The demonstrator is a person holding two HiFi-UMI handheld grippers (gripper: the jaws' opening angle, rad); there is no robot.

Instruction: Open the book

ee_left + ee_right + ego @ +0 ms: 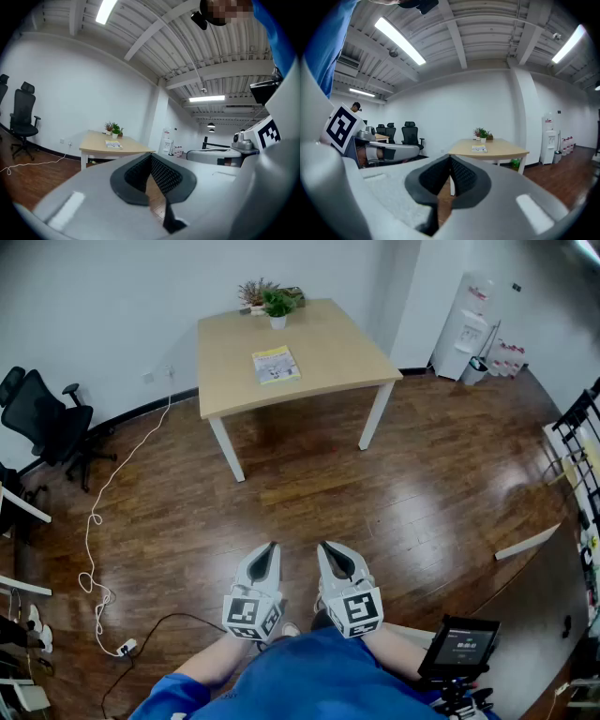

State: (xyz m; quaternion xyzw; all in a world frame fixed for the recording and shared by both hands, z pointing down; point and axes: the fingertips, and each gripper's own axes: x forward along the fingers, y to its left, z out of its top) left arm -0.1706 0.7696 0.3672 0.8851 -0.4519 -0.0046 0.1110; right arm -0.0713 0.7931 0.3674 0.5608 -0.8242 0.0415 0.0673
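Note:
A closed book (276, 364) with a yellow and white cover lies flat on the wooden table (328, 357) far ahead of me. The same book (113, 144) shows small in the left gripper view, and as a thin slab, the book (479, 149), in the right gripper view. My left gripper (273, 547) and right gripper (323, 547) are held side by side close to my body, over the floor, well short of the table. Both have their jaws pressed together with nothing between them.
A potted plant (277, 307) and a second plant stand at the table's far edge. Black office chairs (45, 418) stand at the left, a white cable (94, 521) trails over the wood floor, and a water dispenser (466, 329) stands at the back right. A phone on a tripod (459, 648) is at my right.

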